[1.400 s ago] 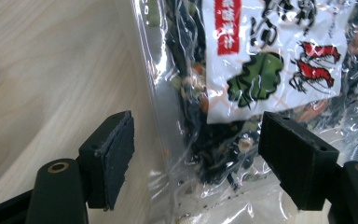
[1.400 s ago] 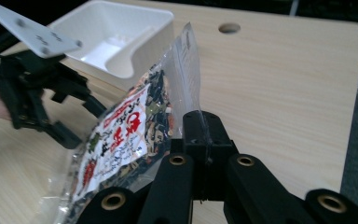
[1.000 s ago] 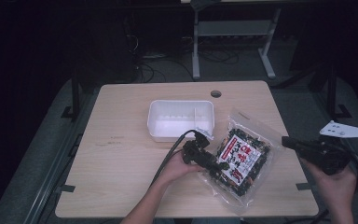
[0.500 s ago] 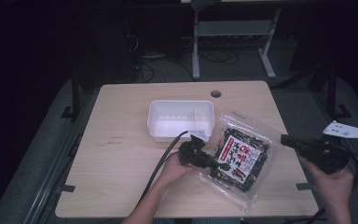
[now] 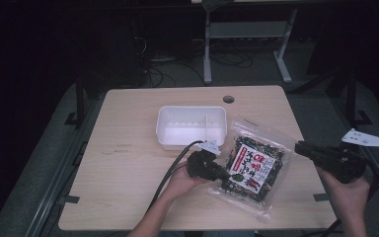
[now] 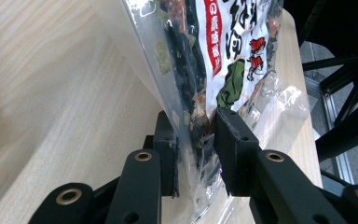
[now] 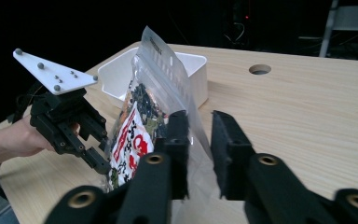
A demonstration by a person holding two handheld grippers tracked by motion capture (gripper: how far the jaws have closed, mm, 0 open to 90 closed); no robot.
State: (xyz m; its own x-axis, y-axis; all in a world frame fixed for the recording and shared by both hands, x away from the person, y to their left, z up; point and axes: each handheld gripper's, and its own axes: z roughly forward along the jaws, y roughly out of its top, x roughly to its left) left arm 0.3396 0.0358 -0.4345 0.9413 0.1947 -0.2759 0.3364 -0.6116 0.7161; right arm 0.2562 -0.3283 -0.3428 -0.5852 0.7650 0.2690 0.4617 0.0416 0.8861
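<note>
The wooden worktop (image 5: 128, 163) carries a white tray (image 5: 191, 127) near the middle of its far edge, with a round hole (image 5: 228, 98) in the board behind it. A clear bag of dried dark-green food with a red and white label (image 5: 250, 167) lies toward the worktop's right edge, just beside the tray's near right corner. The left gripper (image 6: 196, 140), whose jaws have just been closing, pinches the bag's left edge, the film squeezed between both pads. The right gripper (image 7: 199, 135) is at the bag's right edge; its jaws have just been opening and stand spread around the clear film, one pad against it and the other apart from it.
</note>
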